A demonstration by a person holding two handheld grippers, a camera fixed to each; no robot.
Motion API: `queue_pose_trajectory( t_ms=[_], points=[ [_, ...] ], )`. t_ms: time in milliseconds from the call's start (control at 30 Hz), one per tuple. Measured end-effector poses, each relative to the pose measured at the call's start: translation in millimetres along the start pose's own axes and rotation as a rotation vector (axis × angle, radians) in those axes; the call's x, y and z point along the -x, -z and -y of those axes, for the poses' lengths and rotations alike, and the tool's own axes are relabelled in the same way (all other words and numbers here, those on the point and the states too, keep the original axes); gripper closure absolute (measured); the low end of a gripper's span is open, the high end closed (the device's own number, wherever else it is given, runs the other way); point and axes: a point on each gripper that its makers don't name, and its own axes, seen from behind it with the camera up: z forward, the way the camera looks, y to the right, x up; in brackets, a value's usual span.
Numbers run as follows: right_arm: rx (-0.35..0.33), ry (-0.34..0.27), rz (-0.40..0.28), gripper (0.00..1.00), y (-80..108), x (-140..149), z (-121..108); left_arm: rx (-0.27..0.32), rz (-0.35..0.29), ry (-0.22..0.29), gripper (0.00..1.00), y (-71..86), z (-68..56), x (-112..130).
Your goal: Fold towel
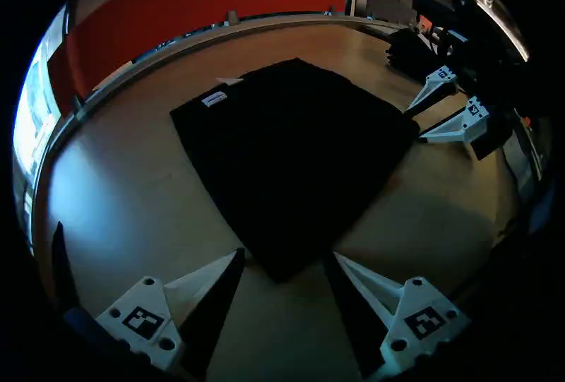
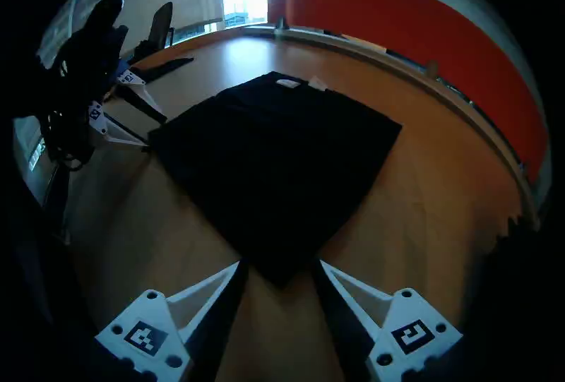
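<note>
**Fold towel: approach to the first grasp.** The wooden table (image 1: 127,191) carries the whole scene, with a red panel (image 1: 212,8) running behind its far edge. The black towel (image 1: 296,149) lies flat and spread near the middle of the table, and no part of it is lifted.

In the left gripper view, your left gripper (image 1: 284,255) has its fingers spread, with the nearest towel corner reaching in between the tips. It grips nothing. Your right gripper (image 2: 280,263), in its own view, stands the same way at another corner, fingers apart and the cloth unpinched. The left gripper view also shows it farther off, at the towel's right-hand corner, so you appear to hold the two ends of one edge. A small white tag (image 1: 214,98) sits at the far corner.

The step in hand appears to be the corner pickup, with no new fold yet begun. Next, lower each gripper until one finger slides under its corner, then close both together. How high the tips stand above the table cannot be told.
</note>
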Motion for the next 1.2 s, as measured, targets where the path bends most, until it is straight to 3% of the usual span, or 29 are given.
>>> queue_pose_trajectory(
  t_ms=[233,500,567,700,967,1200],
  points=[
    [0.001,-0.003,0.003,0.52,-0.4,0,-2,-0.003,0.005,0.006,0.24,-0.7,-0.4,0],
    [-0.005,0.003,0.004,0.73,-1.5,-1,1,-0.006,0.010,0.004,0.52,-1.0,-3.7,-1],
    [-0.006,0.001,0.006,0.80,-1.6,-1,2,-0.011,0.012,0.007,0.72,-1.1,-3.2,-2],
    [-0.011,-0.002,0.000,0.84,-0.5,-3,5,-0.019,0.019,0.026,0.87,-1.5,-1.8,-4],
    [0.009,-0.001,-0.028,0.84,5.1,-15,6,-0.025,0.021,0.048,0.88,4.3,0.2,-8],
    [0.025,-0.006,-0.062,0.84,21.2,-35,3,-0.037,-0.002,0.057,0.88,24.3,2.4,-25]
  ],
)
